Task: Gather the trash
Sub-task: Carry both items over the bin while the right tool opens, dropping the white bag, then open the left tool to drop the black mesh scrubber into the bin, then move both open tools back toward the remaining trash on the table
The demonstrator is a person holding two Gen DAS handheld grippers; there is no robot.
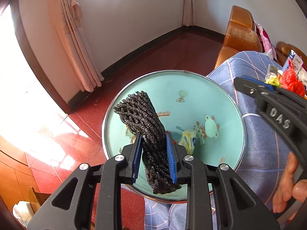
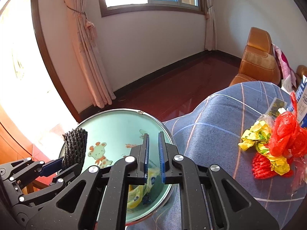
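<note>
My left gripper [image 1: 153, 143] is shut on a black foam net sleeve [image 1: 143, 118] and holds it over a round mint-green basin [image 1: 220, 103] with cartoon prints. A yellow wrapper [image 1: 189, 140] lies in the basin. In the right wrist view the same sleeve [image 2: 75, 145] sticks up at the basin's [image 2: 115, 122] left rim, held by my left gripper [image 2: 63, 164]. My right gripper [image 2: 153, 143] hovers over the basin with a narrow gap between its pads and nothing in them. The yellow wrapper [image 2: 138, 193] lies below it.
A blue checked cloth [image 2: 211, 118] covers the surface to the right. On it lie a red plastic bag [image 2: 287, 134], crumpled yellow wrappers [image 2: 255, 134] and a red net [image 2: 261, 164]. An orange leather sofa [image 2: 257, 57] stands behind. A cardboard box with tissues [image 1: 25, 209] sits on the red floor.
</note>
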